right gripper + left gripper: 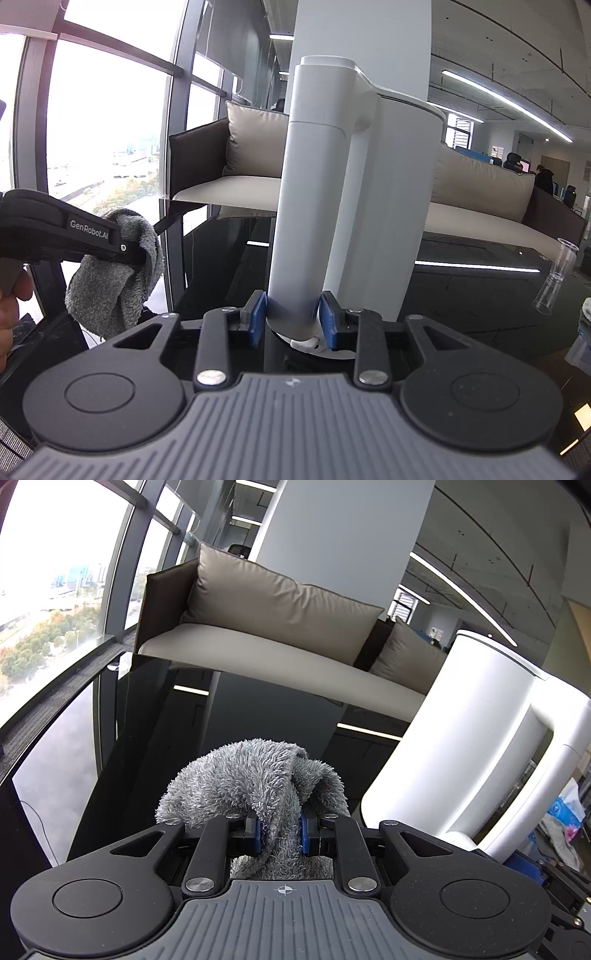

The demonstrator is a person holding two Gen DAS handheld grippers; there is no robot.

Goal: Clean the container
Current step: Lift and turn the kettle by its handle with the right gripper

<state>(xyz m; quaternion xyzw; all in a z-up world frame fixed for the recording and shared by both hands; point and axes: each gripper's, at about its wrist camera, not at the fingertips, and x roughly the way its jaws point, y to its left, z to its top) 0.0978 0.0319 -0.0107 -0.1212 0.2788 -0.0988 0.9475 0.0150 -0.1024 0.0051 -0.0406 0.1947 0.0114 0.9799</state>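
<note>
Grey cloth (255,779) in left jaws, kettle handle (306,221) between right jaws

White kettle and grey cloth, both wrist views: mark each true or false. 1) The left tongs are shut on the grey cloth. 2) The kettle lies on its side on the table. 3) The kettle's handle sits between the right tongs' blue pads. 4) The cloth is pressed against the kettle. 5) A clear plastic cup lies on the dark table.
1) True: the left tongs pinch the grey cloth.
2) False: the white kettle stands upright on the dark table.
3) True: the handle is between the pads of the right tongs, whose jaws are opening.
4) False: the cloth hangs apart from the kettle, to its left.
5) True: the clear plastic cup lies tipped over on the table, to the kettle's right.
</note>
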